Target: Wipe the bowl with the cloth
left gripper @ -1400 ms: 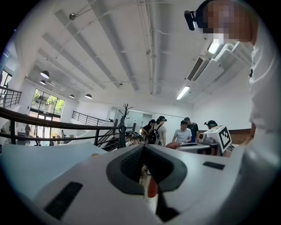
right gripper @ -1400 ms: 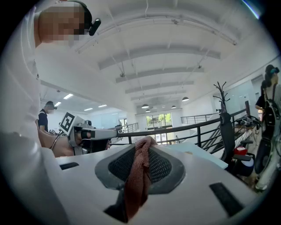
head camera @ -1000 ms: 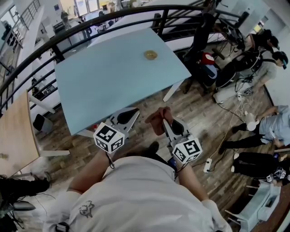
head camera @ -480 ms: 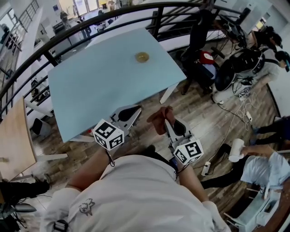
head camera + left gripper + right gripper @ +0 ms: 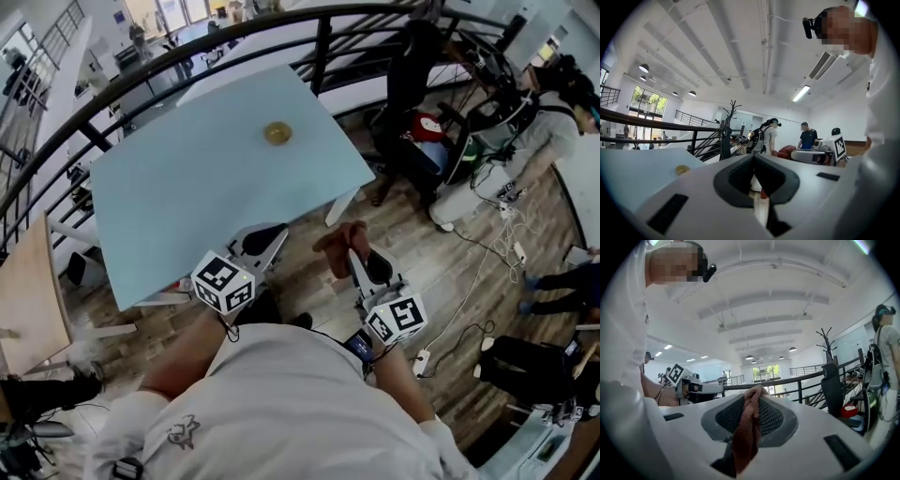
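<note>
While both tools are held out in front of the person, close to the near edge of the pale blue worktop [image 5: 187, 197], the bowl [image 5: 277, 133] is seen standing alone on that worktop, towards its far edge and well apart from either tool; it is small, round and amber-yellow, and in the left gripper view it is found low at the left [image 5: 682, 169]. The left tool [image 5: 270, 234] is shut, its jaws brought together with nothing caught between them; only the room beyond is seen past their tips. The right tool [image 5: 351, 247] is closed on the cloth [image 5: 328, 246], a reddish-brown rag that is pinched between the pads and bunched into a fold; in the right gripper view it is seen rising just above the jaw tips and hanging down in front of the tool [image 5: 746, 427]. The two tools are held side by side, near each other but apart, both pointed towards the worktop; a marker cube [image 5: 223, 283] is carried at the back of each. The right tool is held over the wooden floor [image 5: 422, 225]; a black railing [image 5: 141, 80] is curved round the far side of the worktop; several people [image 5: 553, 94] are seen at the right of the head view.
</note>
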